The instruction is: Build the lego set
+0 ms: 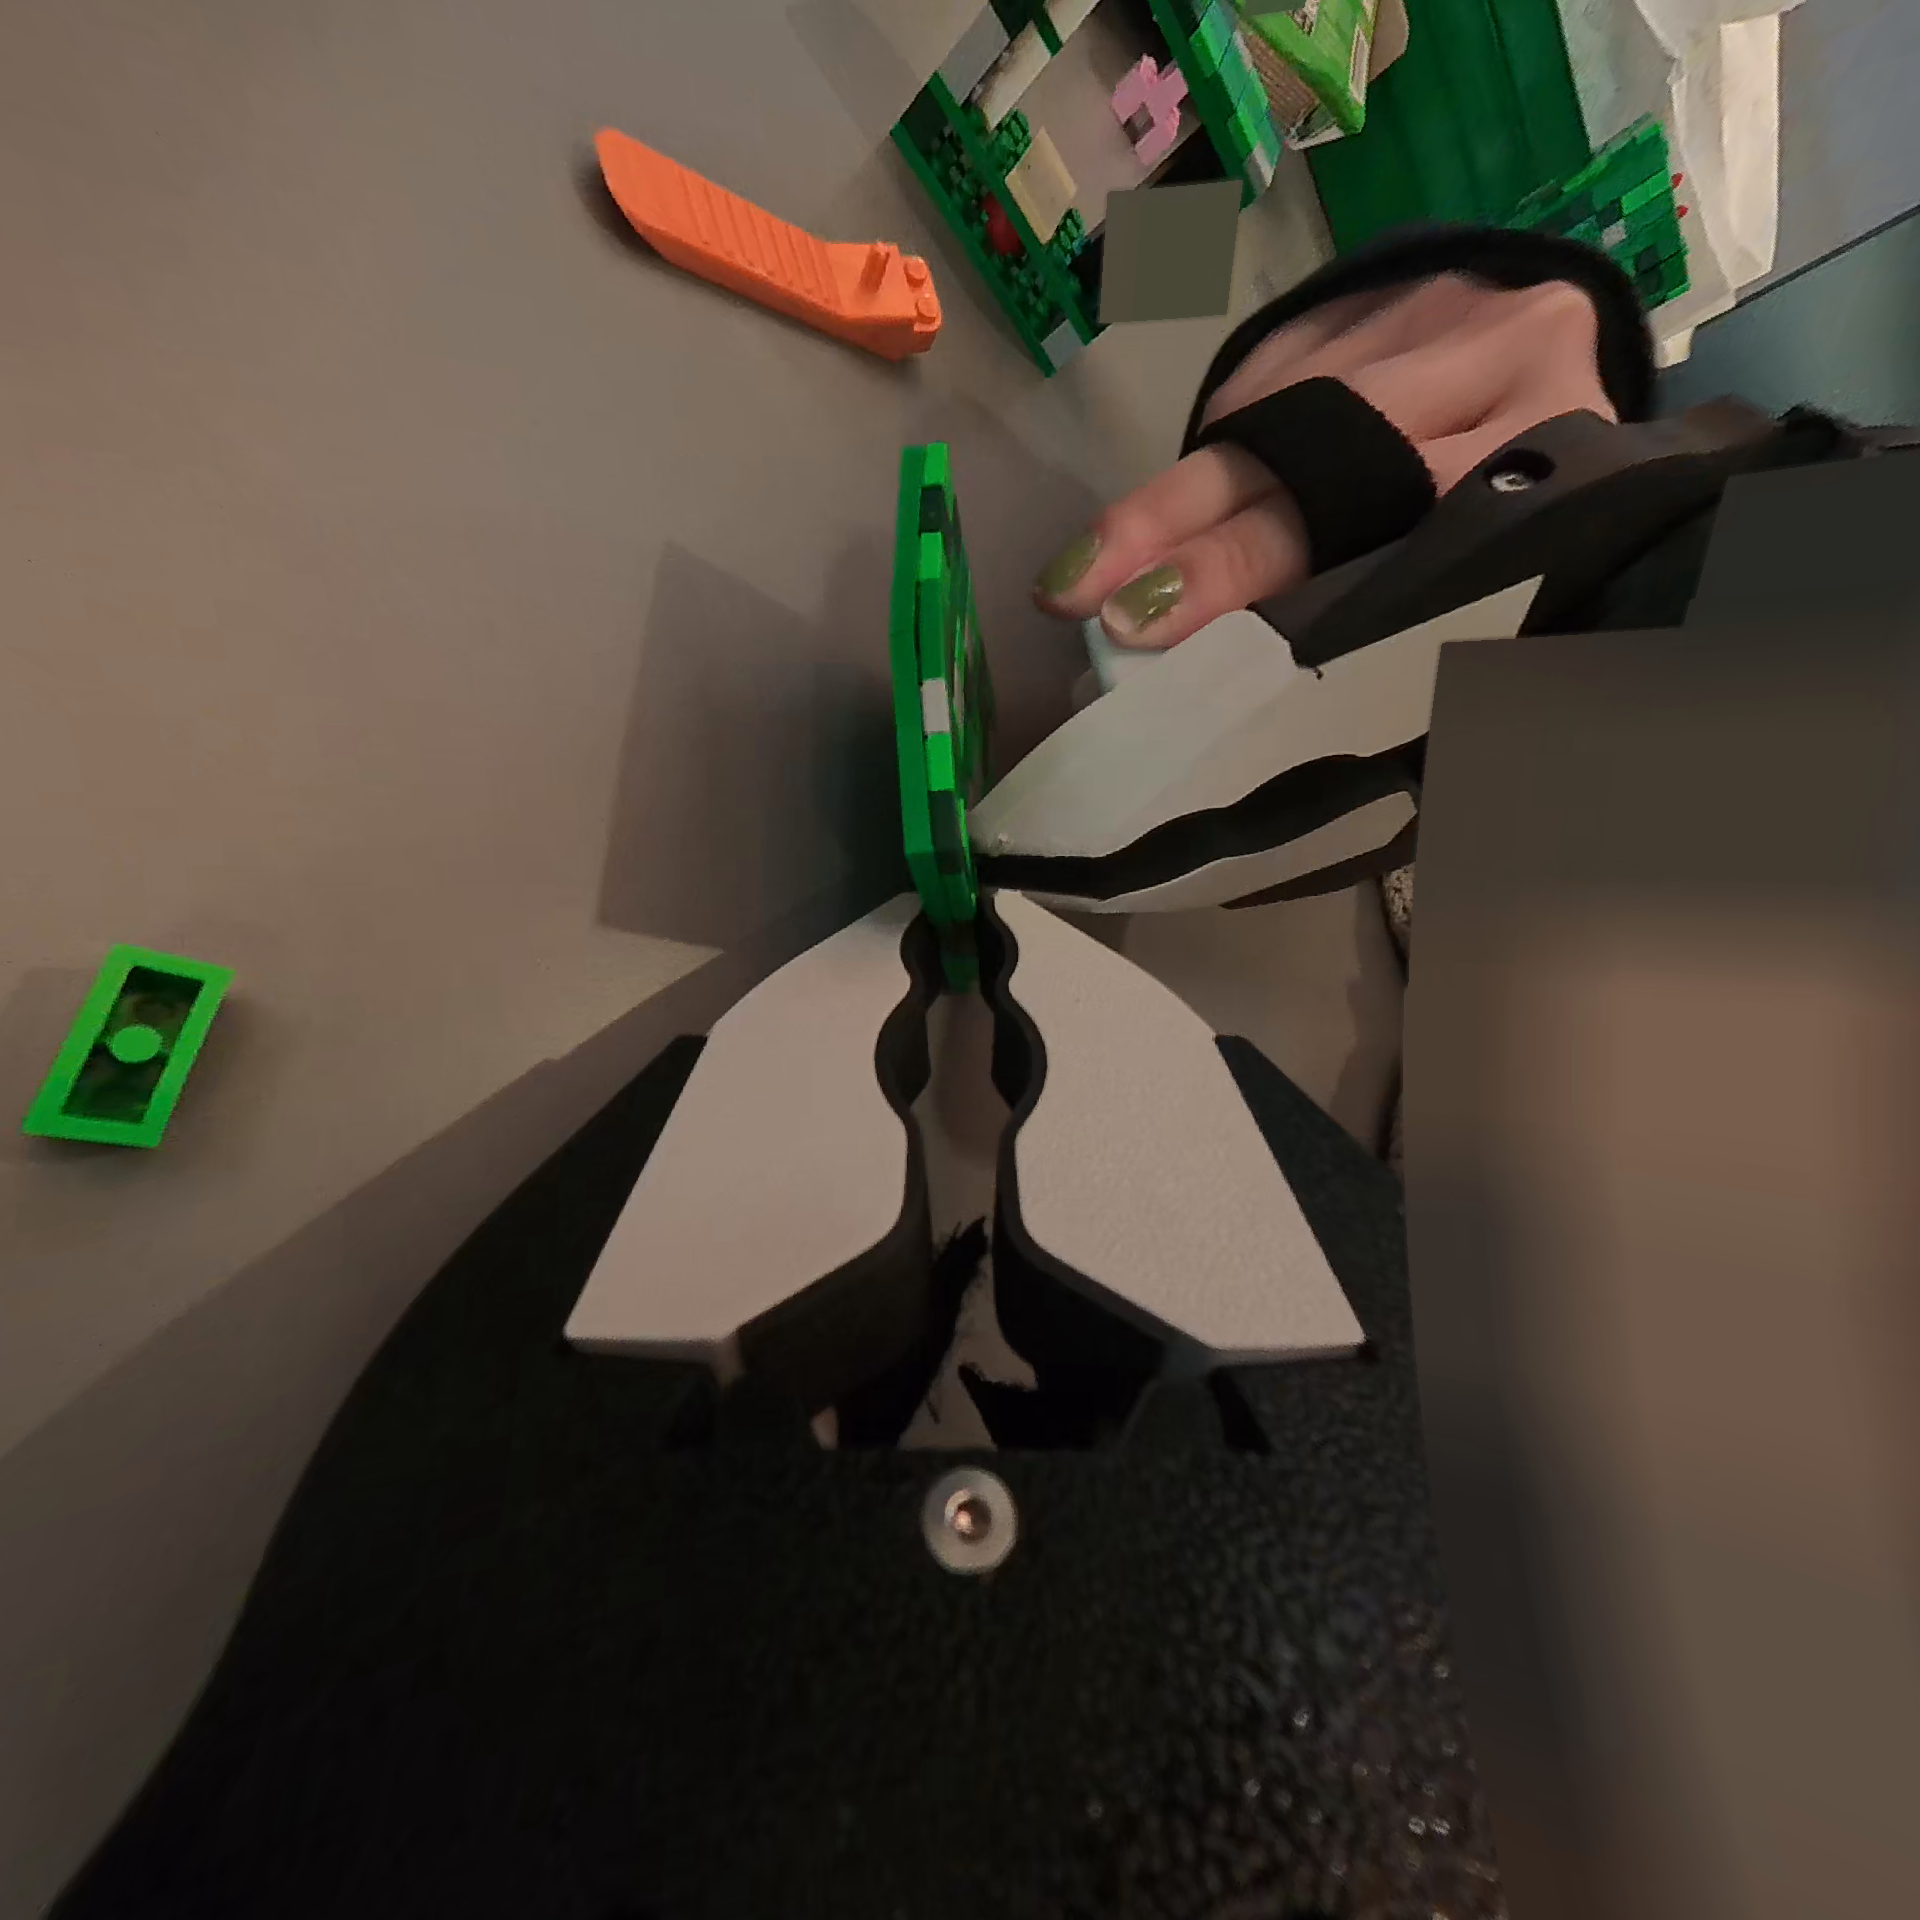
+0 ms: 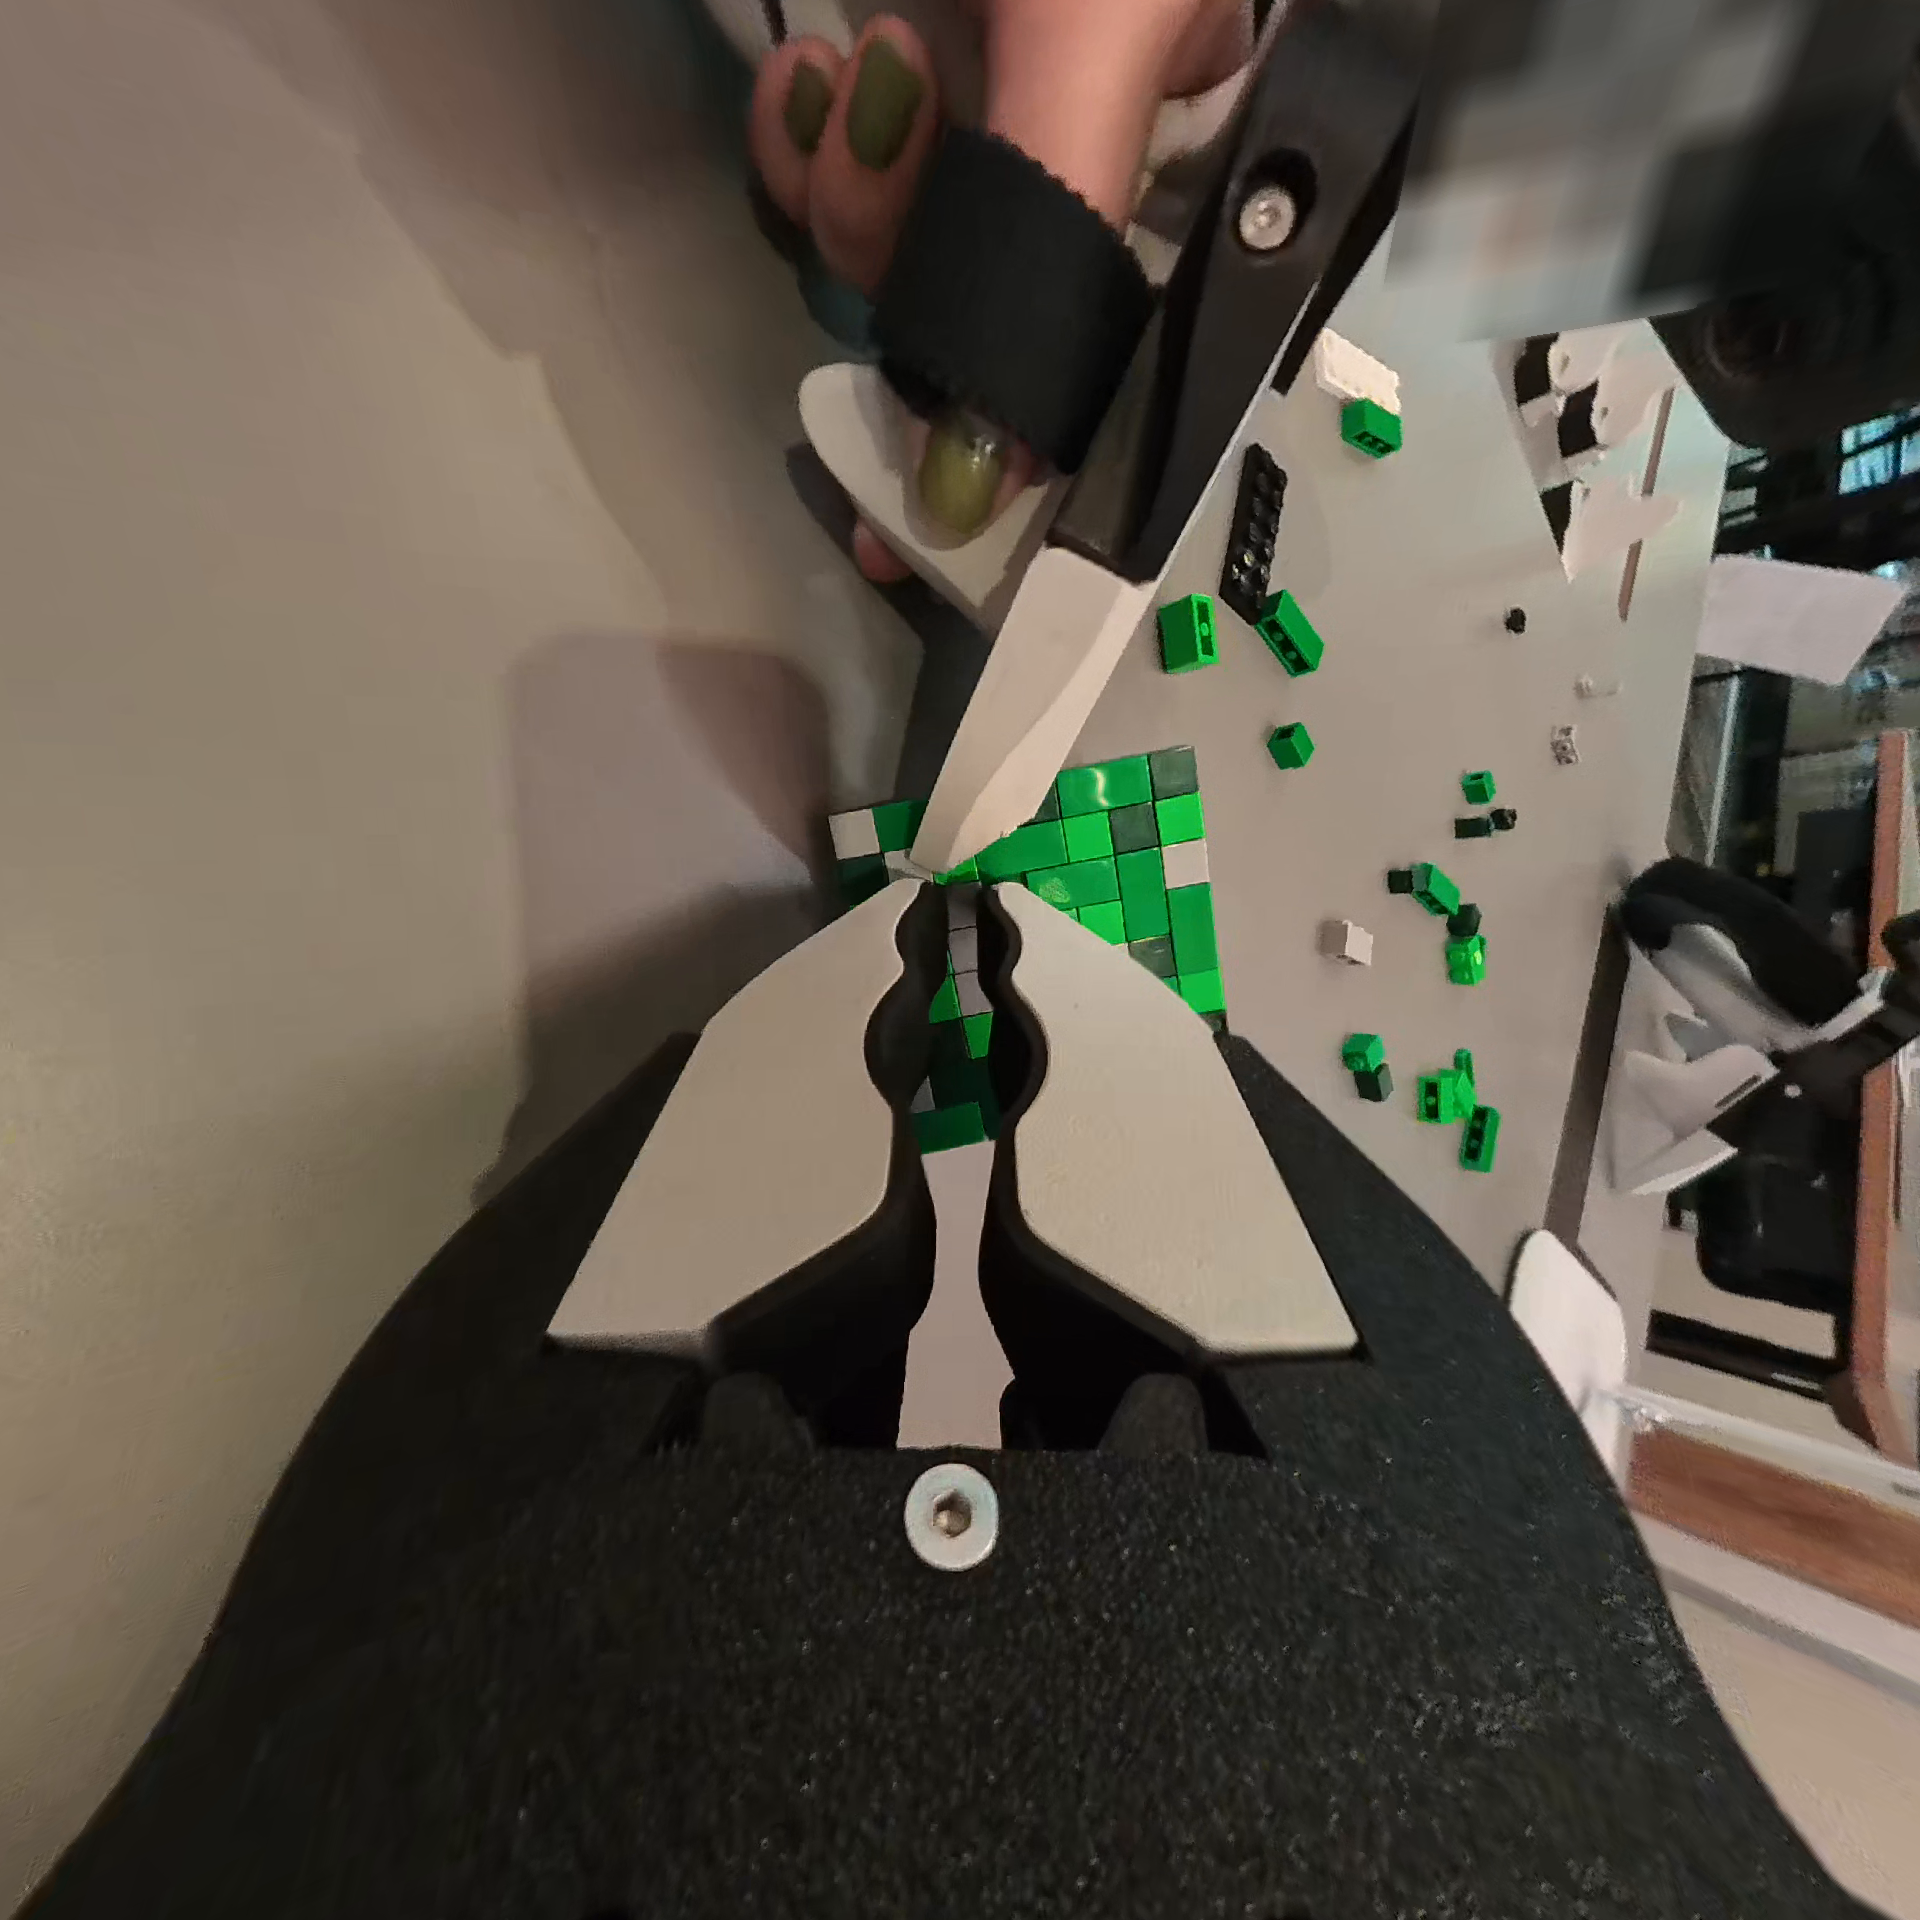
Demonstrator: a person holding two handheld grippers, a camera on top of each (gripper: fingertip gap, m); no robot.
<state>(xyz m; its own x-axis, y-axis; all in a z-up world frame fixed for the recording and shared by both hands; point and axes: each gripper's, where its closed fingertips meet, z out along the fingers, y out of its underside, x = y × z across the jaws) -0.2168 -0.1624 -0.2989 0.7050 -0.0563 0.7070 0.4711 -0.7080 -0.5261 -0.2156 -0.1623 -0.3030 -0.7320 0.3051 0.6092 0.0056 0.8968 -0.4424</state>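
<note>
A flat green mosaic plate (image 1: 940, 686) stands on edge above the grey bench (image 1: 312, 520), its lower edge pinched between the closed fingers of the left hand-held gripper (image 1: 951, 940). The right hand-held gripper (image 2: 948, 899) meets the plate's tiled face, fingers narrow, perhaps nipping a small grey tile. An orange brick separator (image 1: 764, 244) and a loose green brick (image 1: 130, 1044) lie well apart.

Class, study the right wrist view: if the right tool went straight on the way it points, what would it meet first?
Probably the green tiled plate just past the right tool, though the left tool tip may come first.
</note>
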